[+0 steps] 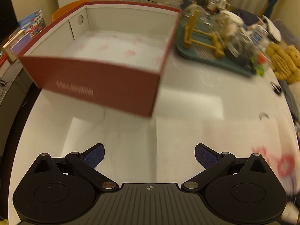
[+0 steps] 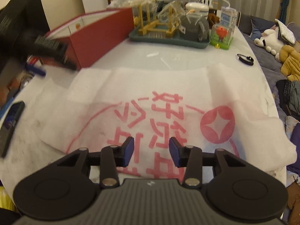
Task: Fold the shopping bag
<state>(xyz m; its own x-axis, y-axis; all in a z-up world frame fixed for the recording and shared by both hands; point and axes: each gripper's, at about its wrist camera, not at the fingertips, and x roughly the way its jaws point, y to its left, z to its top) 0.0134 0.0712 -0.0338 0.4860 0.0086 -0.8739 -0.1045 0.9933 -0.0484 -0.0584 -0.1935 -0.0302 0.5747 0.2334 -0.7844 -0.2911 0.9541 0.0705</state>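
Two grippers: left gripper [image 1: 149, 154] and right gripper [image 2: 151, 151], jaws apart, both empty.
Shopping bag [image 2: 159, 101]: flat on white table [image 2: 168, 56], centre frame, red print; near edge hidden behind right gripper.
Red box [image 1: 97, 86]: upper left, lettering blurred.
Phone [image 2: 10, 123]: cut off at left edge.

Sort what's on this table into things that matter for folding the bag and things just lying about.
For the job:
- white plastic shopping bag with red printed characters, spread flat
- left tongs, open
- right tongs, open above the bag

Lying about:
- open red cardboard box
- teal tray holding glassware
- black phone
- small black clip
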